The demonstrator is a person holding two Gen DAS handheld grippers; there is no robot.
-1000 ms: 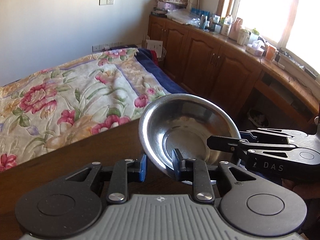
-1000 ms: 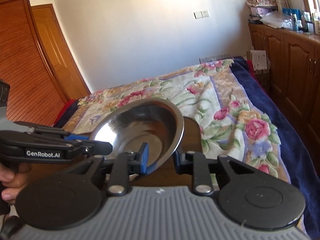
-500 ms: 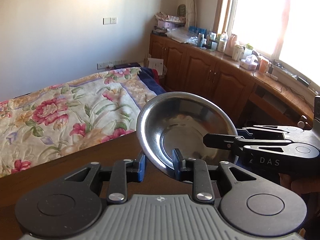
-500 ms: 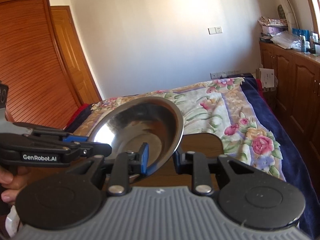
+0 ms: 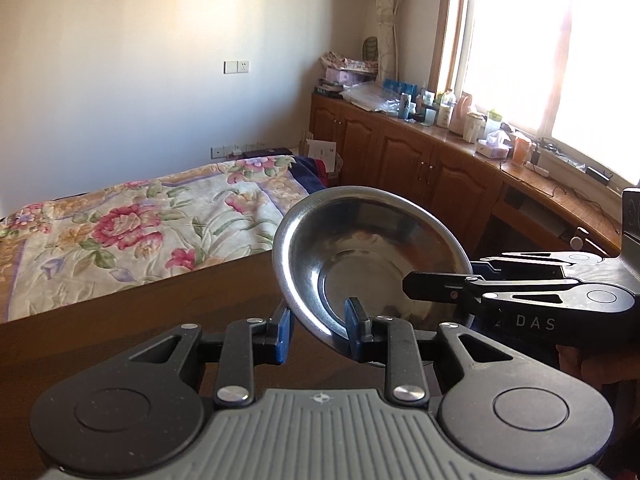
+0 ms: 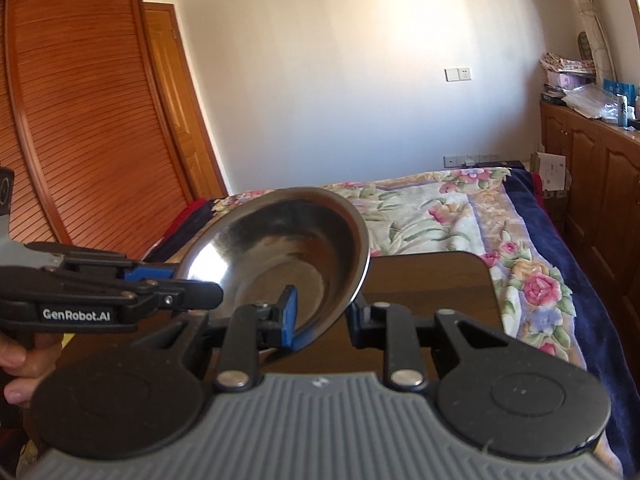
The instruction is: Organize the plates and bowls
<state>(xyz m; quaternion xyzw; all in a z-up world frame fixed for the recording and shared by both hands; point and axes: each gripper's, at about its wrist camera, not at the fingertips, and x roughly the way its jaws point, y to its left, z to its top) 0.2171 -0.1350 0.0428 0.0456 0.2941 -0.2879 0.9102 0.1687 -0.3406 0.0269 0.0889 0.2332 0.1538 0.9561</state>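
Observation:
One shiny steel bowl [image 5: 360, 248] is held tilted in the air above a dark wooden table [image 5: 140, 320]. My left gripper [image 5: 318, 326] is shut on its near rim, one blue pad inside and one outside the wall. The right gripper [image 5: 440, 274] comes in from the right and clamps the opposite rim. In the right wrist view the same bowl [image 6: 280, 240] sits between my right gripper [image 6: 324, 316] fingers, and the left gripper [image 6: 188, 282] pinches its left rim. The bowl looks empty. No other plates or bowls are in view.
A bed with a floral cover [image 5: 140, 220] lies beyond the table's far edge [image 6: 432, 280]. Wooden cabinets [image 5: 420, 168] under a bright window carry several bottles [image 5: 440, 108]. Slatted wardrobe doors [image 6: 80, 120] stand at the left. A person's hand [image 6: 20, 368] holds the left gripper's handle.
Both grippers have risen together with the bowl held between them. The bed and table have dropped lower in both views. The grip on the rim looks unchanged.

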